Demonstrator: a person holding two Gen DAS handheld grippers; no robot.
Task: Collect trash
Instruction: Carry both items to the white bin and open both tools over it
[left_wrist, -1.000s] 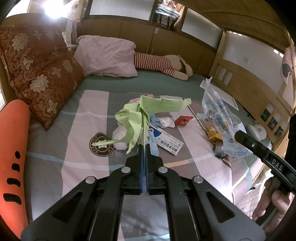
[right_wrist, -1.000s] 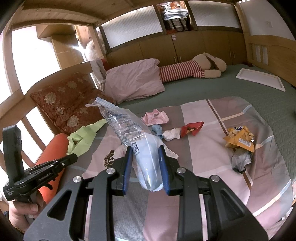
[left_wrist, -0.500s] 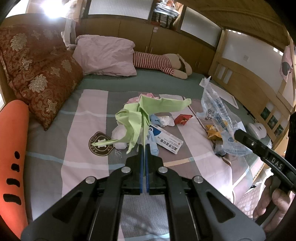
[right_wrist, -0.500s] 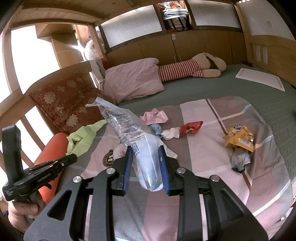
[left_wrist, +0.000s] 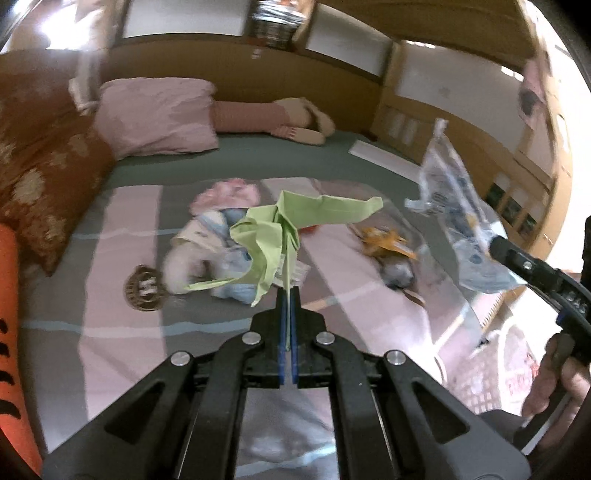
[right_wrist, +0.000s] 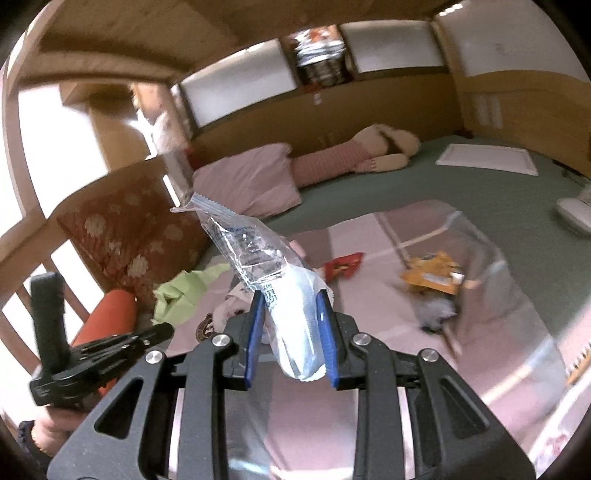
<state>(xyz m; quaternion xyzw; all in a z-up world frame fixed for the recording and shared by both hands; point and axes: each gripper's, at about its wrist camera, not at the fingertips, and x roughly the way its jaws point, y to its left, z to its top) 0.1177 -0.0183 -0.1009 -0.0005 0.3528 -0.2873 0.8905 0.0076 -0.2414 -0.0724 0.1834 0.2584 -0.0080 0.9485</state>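
Bed (left_wrist: 122, 332) holds blurry scraps, maybe wrappers; left gripper (left_wrist: 287, 295) pinches green paper (left_wrist: 266, 236), right gripper (right_wrist: 291, 314) squeezes a clear bag (right_wrist: 258, 254).

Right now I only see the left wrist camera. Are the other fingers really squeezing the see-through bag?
Observer: Yes. In the right wrist view, the blue fingers of the right gripper press both sides of the clear plastic bag, near its bottom end.
Operator: What's hiding behind my green paper?
Observer: A red wrapper lies on the bedspread, past the green paper.
Operator: Can you see my hand?
Observer: Yes, a hand grips the handle of the left gripper, low on the left.
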